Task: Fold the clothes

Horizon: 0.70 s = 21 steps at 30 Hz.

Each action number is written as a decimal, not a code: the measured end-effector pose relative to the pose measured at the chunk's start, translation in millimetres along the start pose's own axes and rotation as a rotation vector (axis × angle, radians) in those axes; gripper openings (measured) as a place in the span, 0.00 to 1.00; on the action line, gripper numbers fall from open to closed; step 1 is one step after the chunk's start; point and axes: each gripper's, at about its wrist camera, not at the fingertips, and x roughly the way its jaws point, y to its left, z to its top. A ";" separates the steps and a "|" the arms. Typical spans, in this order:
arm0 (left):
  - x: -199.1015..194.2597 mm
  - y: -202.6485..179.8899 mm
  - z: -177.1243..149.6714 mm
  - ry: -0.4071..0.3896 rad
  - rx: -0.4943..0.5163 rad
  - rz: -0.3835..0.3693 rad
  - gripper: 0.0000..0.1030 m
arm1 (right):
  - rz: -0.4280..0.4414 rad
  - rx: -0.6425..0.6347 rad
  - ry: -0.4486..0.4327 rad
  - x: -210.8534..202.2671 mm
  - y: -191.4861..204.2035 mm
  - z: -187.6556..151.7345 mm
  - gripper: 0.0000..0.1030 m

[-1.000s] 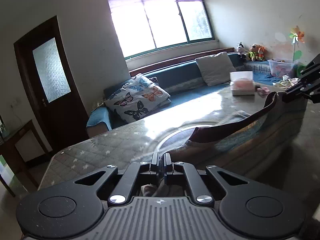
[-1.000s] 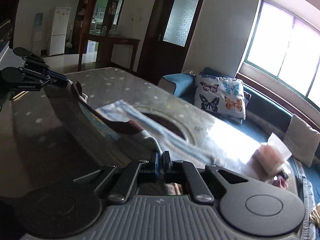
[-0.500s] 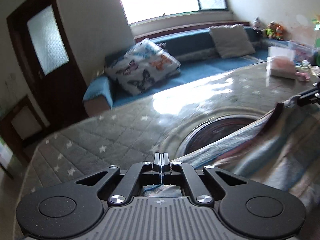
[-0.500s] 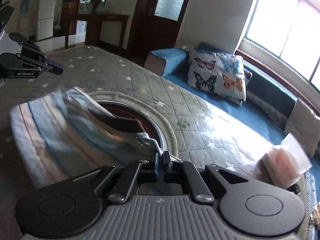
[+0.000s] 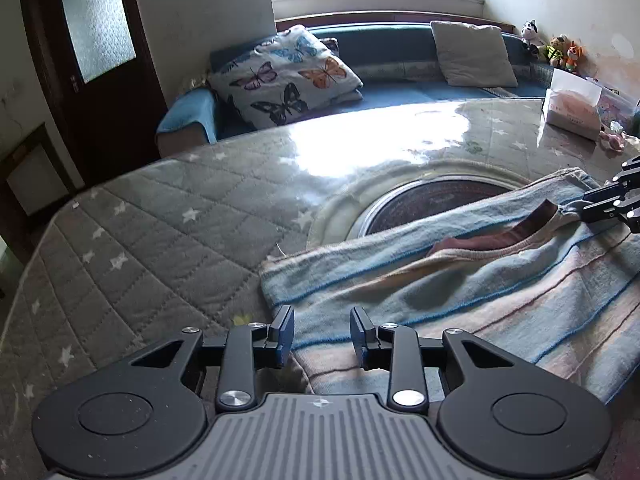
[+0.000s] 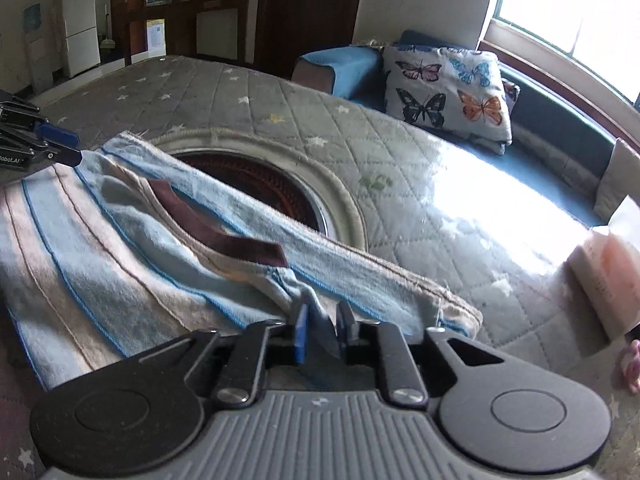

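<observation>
Item: striped garment [image 5: 480,292], lying folded over the round inset [image 5: 432,204] of the quilted table [image 5: 160,216].

Risk: cloth snagging on a withdrawing pad would likely drag the fold askew.

Left gripper [image 5: 322,334]: jaws opening, spread apart, the garment's corner lying loose between them.

Right gripper [image 6: 322,330]: jaws opening, narrowly parted, a bunch of fabric between the pads.

One striped garment [image 5: 460,292], two cushions [image 5: 286,76], three plush toys [image 5: 554,46]
</observation>
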 end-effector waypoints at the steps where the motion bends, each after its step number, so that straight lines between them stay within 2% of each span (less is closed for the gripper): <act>1: 1.9 -0.5 -0.2 0.010 -0.002 -0.002 0.32 | 0.008 0.006 0.005 0.5 -1.8 -1.0 0.17; 6: 11.8 0.8 -1.9 0.061 -0.037 0.006 0.33 | 0.033 0.042 0.018 -0.9 -9.5 -4.8 0.21; 10: 9.7 4.2 -2.6 0.067 -0.069 0.033 0.41 | 0.030 0.042 0.018 -2.0 -8.4 -4.8 0.22; 13: 9.4 4.5 -4.0 0.075 -0.071 0.035 0.41 | 0.028 0.041 0.018 -2.8 -7.5 -4.7 0.23; 14: 10.2 4.4 -4.7 0.078 -0.070 0.034 0.40 | 0.027 0.041 0.019 -2.7 -7.2 -4.8 0.23; 16: 9.8 3.7 -5.2 0.074 -0.068 0.031 0.18 | 0.021 0.040 0.020 -2.1 -6.8 -4.9 0.21; 18: 7.4 2.5 -4.9 0.059 -0.066 0.027 0.07 | 0.010 0.036 0.022 -1.9 -5.6 -4.3 0.15; 19: 4.7 1.6 -4.7 0.048 -0.060 0.030 0.05 | 0.001 0.034 0.021 -2.9 -4.9 -3.9 0.08; 21: -3.9 -1.7 -4.2 0.017 -0.040 0.041 0.04 | -0.007 0.031 0.012 -7.6 -3.5 -2.6 0.06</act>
